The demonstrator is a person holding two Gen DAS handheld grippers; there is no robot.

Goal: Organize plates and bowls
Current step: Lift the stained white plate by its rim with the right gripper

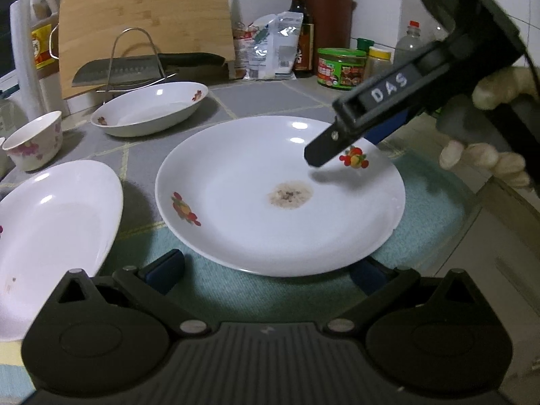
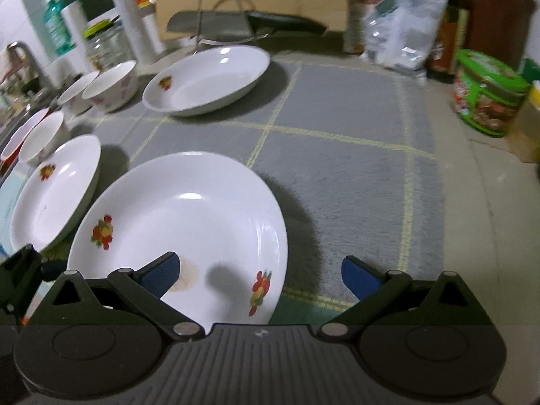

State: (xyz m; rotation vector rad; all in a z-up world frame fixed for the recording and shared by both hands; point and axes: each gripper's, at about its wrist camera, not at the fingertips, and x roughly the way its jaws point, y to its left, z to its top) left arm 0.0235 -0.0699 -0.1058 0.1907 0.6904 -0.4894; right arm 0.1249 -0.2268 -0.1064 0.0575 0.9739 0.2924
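A white plate with fruit prints and a brown stain (image 1: 280, 195) lies on the mat in front of my left gripper (image 1: 266, 275), which is open with its blue pads either side of the plate's near rim. It also shows in the right wrist view (image 2: 189, 229). My right gripper (image 2: 260, 276) is open above the plate's right rim; it shows in the left wrist view (image 1: 337, 141). A second plate (image 1: 50, 229) lies to the left, a deep oval dish (image 1: 152, 108) behind, and a flowered bowl (image 1: 33, 140) at far left.
A knife on a wire rack (image 1: 135, 67) and a cutting board (image 1: 145, 17) stand at the back. Bottles, bags and a green tub (image 1: 341, 67) line the back right. Several more bowls (image 2: 111, 84) sit at the left near the sink.
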